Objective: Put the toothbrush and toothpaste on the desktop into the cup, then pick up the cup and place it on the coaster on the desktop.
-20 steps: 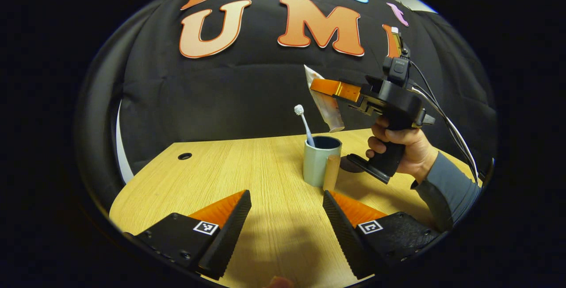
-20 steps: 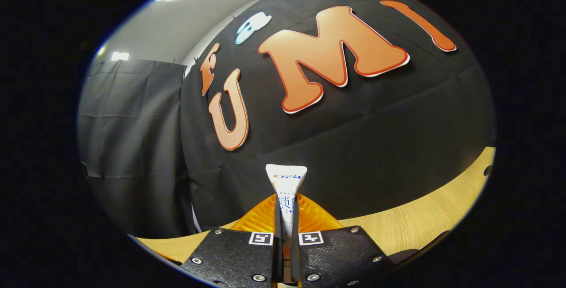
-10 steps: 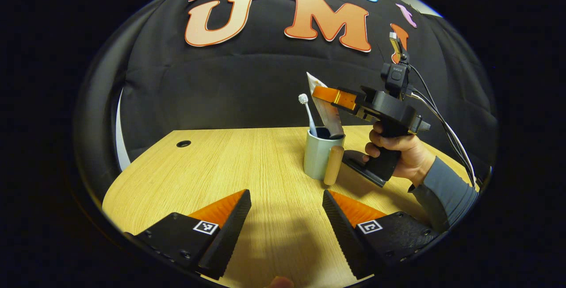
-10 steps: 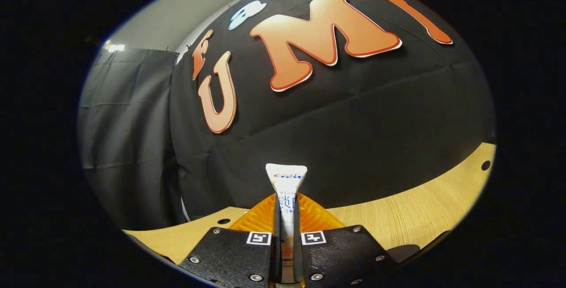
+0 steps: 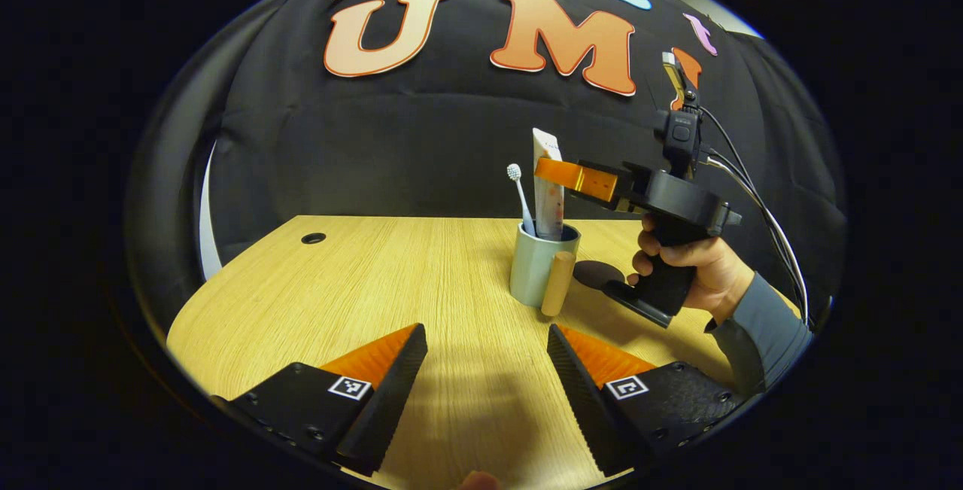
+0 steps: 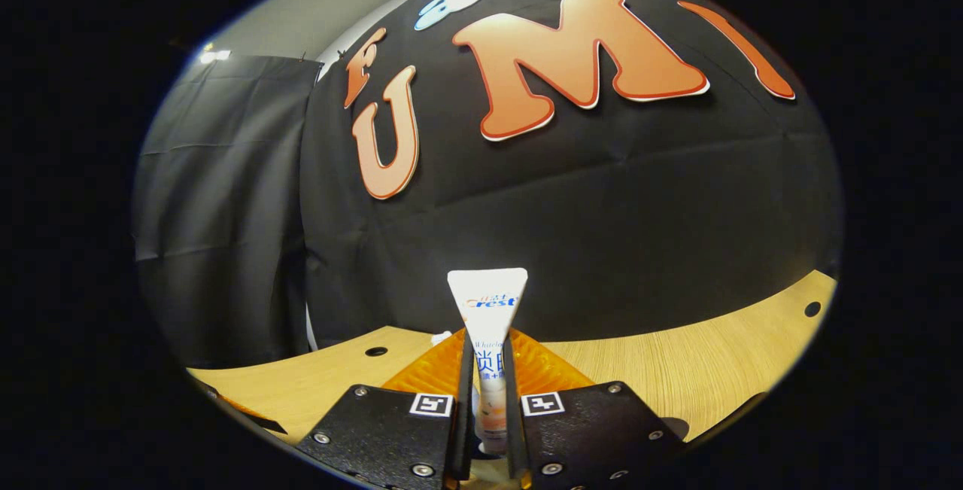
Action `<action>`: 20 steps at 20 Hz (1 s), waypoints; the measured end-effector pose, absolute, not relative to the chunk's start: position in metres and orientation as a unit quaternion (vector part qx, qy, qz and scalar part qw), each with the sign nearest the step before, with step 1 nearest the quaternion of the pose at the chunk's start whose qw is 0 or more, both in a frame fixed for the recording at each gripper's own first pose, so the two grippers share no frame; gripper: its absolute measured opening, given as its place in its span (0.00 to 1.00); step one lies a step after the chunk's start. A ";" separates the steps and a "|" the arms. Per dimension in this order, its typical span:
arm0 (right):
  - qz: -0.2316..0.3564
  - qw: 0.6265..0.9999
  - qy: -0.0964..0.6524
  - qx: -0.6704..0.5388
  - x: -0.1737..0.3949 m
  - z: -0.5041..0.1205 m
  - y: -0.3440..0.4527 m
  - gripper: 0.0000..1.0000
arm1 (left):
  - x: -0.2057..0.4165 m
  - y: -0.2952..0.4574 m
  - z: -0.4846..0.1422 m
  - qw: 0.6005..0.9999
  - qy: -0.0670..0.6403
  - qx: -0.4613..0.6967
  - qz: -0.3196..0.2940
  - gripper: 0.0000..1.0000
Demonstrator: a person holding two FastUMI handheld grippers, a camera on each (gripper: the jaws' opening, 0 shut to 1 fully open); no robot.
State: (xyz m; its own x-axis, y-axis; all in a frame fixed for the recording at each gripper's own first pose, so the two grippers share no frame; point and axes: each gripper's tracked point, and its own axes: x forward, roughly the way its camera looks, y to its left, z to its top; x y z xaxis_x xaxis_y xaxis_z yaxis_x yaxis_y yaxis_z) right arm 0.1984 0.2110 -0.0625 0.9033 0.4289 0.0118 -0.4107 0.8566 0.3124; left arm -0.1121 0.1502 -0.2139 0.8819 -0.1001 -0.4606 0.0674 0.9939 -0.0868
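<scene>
- Right tongs (image 6: 487, 415) are closed on the toothpaste (image 6: 487, 309), both fingers pressing the white tube's sides in the right gripper view, its flat crimped end standing up past the fingertips
- Seen from the left gripper view, those right tongs (image 5: 555, 171) hold the toothpaste (image 5: 548, 189) upright, with its lower end down inside the cup (image 5: 533, 273); whether it touches the bottom cannot be told
- Holding the right tongs' black handle is a hand (image 5: 696, 268) in a grey sleeve (image 5: 764, 332), just right of the cup
- Left tongs (image 5: 487, 351) stand wide apart and hold nothing, low over the worktop (image 5: 391, 279) and well short of the cup
- Pale grey-green, the cup stands upright on the worktop, with a wooden handle (image 5: 557, 284) facing the left tongs
- Toothbrush (image 5: 520, 200) already leans in the cup, white bristled head up, just left of the toothpaste
- Dark round coaster (image 5: 596, 274) lies flat on the worktop just right of the cup, apart from it and partly hidden by the right tongs' handle
- A small dark hole (image 5: 313, 238) sits in the worktop far to the left
</scene>
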 end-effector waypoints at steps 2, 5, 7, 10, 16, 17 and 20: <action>0.229 0.963 0.053 0.135 0.190 -0.072 0.208 0.23 | -0.112 0.147 -0.213 0.970 0.238 -0.035 -0.044 0.98; 0.231 0.963 0.083 0.108 0.179 -0.088 0.193 0.27 | -0.102 0.134 -0.206 0.971 0.234 -0.031 -0.046 0.98; 0.236 0.962 0.088 0.104 0.170 -0.084 0.183 0.30 | -0.096 0.127 -0.200 0.971 0.231 -0.030 -0.044 0.98; 0.231 0.966 0.066 0.096 0.163 -0.061 0.165 0.32 | -0.090 0.121 -0.195 0.970 0.236 -0.036 -0.046 0.98; 0.224 0.970 0.035 0.087 0.138 -0.020 0.130 0.48 | -0.066 0.108 -0.177 0.966 0.249 -0.049 -0.060 0.98; 0.222 0.971 0.031 0.086 0.133 -0.015 0.124 0.53 | -0.064 0.106 -0.175 0.964 0.251 -0.054 -0.064 0.98; 0.212 0.974 0.026 0.073 0.117 -0.005 0.103 0.65 | -0.049 0.097 -0.167 0.958 0.269 -0.063 -0.076 0.98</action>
